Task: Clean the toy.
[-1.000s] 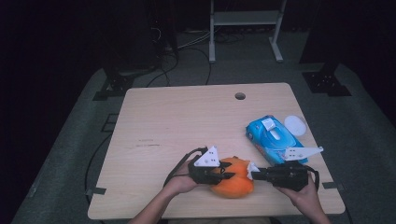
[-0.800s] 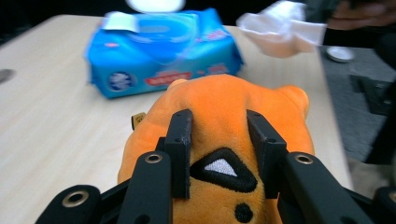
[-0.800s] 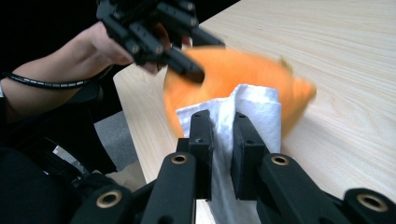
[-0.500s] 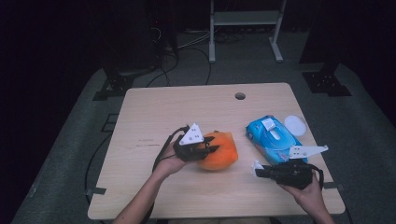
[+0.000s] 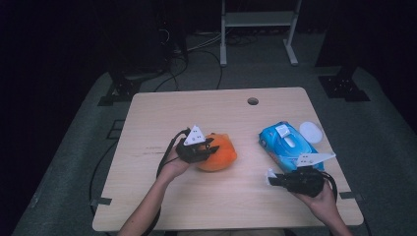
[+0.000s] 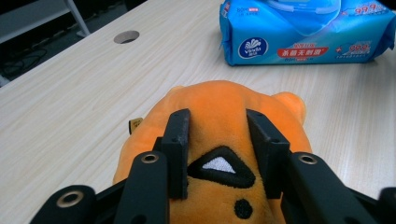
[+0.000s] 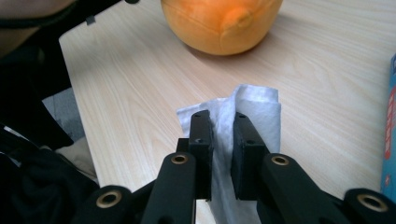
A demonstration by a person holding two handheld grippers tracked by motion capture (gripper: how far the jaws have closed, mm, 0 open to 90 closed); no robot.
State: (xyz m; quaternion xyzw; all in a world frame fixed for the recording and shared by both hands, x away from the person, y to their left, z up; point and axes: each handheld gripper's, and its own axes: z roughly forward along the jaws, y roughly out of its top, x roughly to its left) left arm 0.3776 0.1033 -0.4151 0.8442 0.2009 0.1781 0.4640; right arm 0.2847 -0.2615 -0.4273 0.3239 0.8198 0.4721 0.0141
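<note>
Jaws of left gripper [image 6: 218, 135] pinch orange plush [image 6: 219, 107]; right gripper [image 7: 220, 135] jaws clamp white wipe [image 7: 252, 112].

Left gripper [image 5: 209, 147] clamped mid-table, forearm angled in; right gripper [image 5: 273, 180] pinched shut, low near front edge.

Both tongs are matte black: the left tongs [image 5: 212, 146] and the right tongs [image 5: 272, 179] each carry a pale grey three-cornered plate at twelve o'clock, brass-ringed pivot screws, squared jaws and a black cable. Forearms are bare, unsleeved.
</note>
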